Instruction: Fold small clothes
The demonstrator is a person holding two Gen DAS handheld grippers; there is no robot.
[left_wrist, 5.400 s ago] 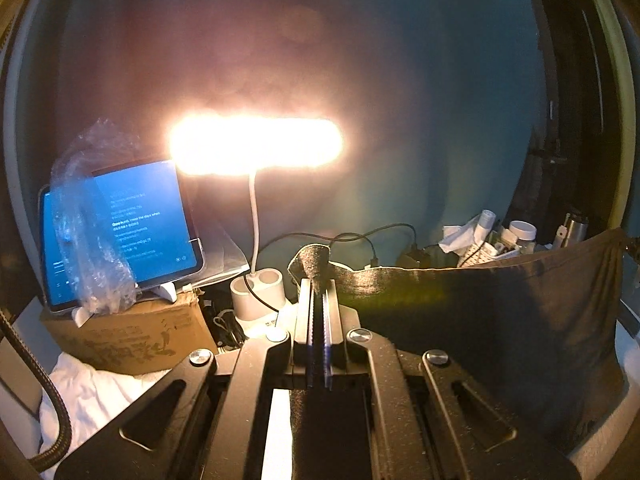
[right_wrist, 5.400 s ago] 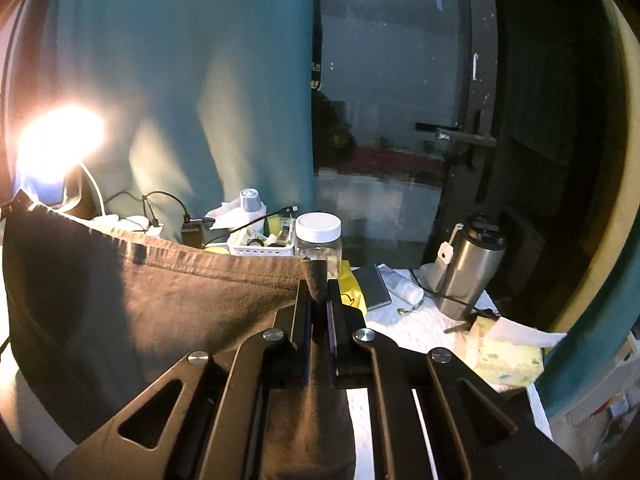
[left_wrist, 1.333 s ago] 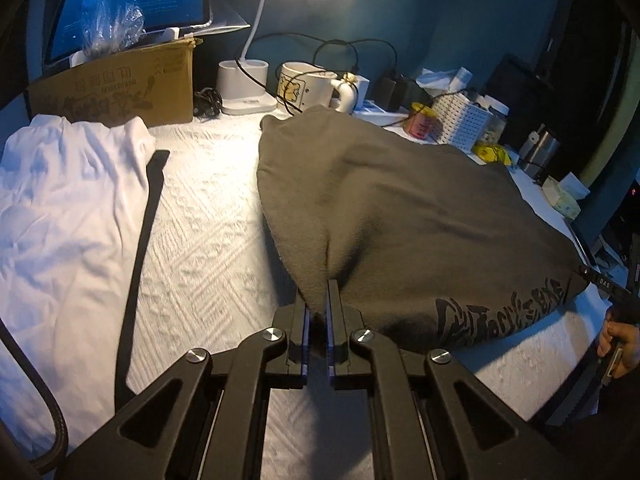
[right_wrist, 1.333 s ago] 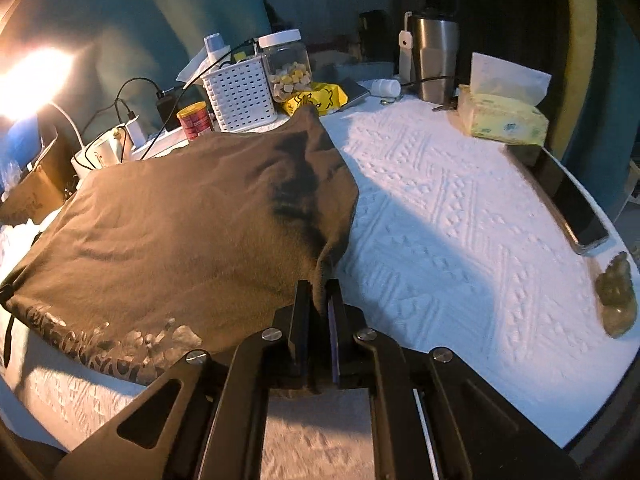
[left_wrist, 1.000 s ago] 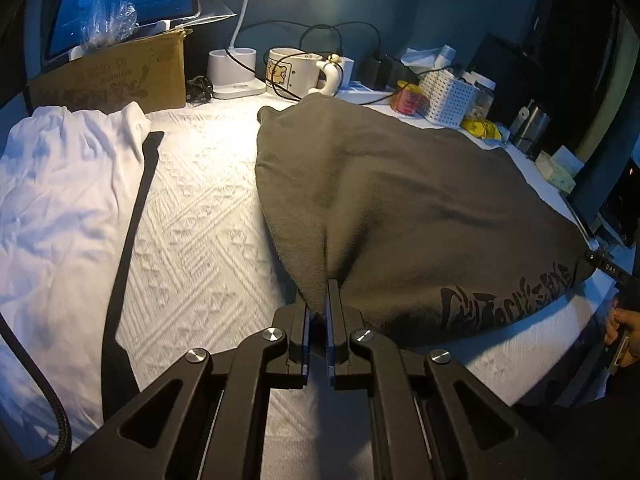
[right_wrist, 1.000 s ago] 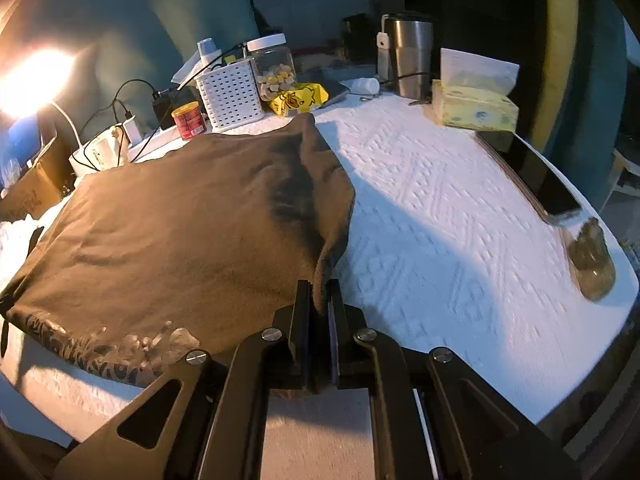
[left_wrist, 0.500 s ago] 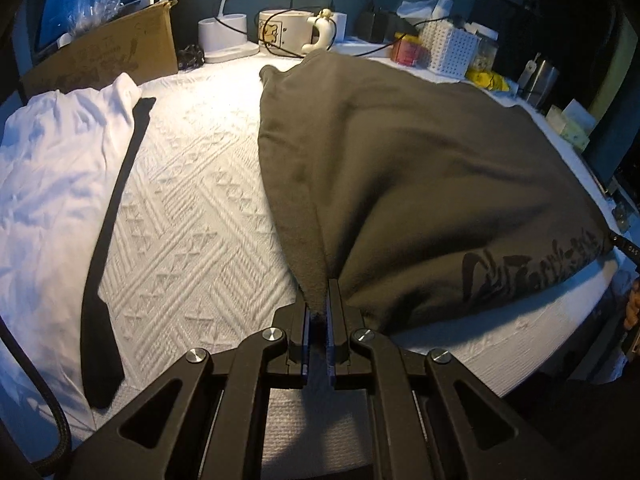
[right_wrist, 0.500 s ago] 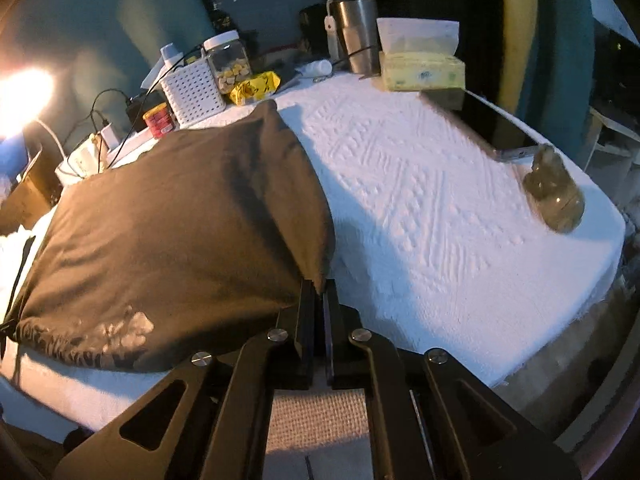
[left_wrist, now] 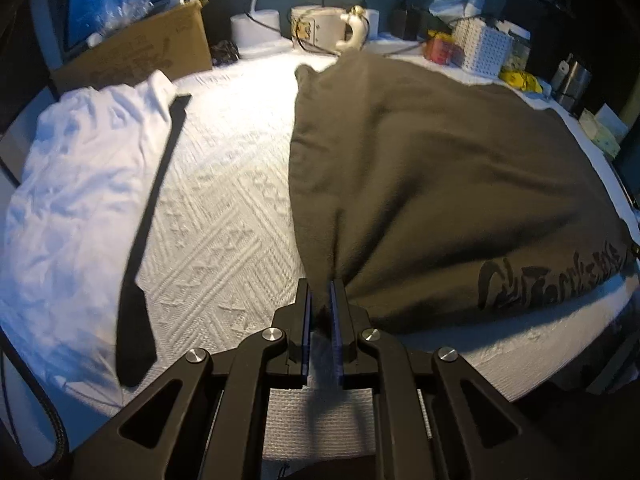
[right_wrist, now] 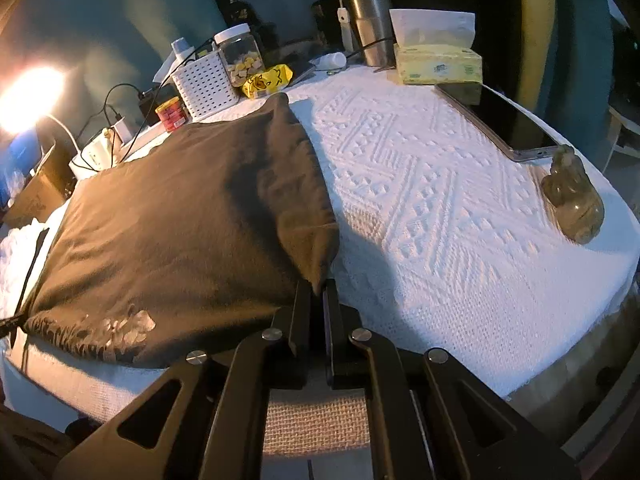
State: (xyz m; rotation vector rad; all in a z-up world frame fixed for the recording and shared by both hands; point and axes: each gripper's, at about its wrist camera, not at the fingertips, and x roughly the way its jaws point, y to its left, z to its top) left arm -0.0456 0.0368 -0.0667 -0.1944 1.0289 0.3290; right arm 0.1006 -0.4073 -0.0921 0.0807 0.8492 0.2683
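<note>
Dark shirt laid flat on the bench, folding just begun

The dark shirt (left_wrist: pixel 432 184) lies spread on the white bench (right_wrist: pixel 440 216). The left gripper (left_wrist: pixel 320 300) has jaws opening, a near corner between them. The right gripper (right_wrist: pixel 317 292) pinches the other near corner tight. No fold shows yet; all folds are left.

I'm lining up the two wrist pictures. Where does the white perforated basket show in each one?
Left wrist: the white basket stands at the upper right, behind the dark shirt's far edge.
Right wrist: the white basket stands at the upper left, beyond the shirt's far corner.
Shared landmark: the small red can beside the basket.
</note>
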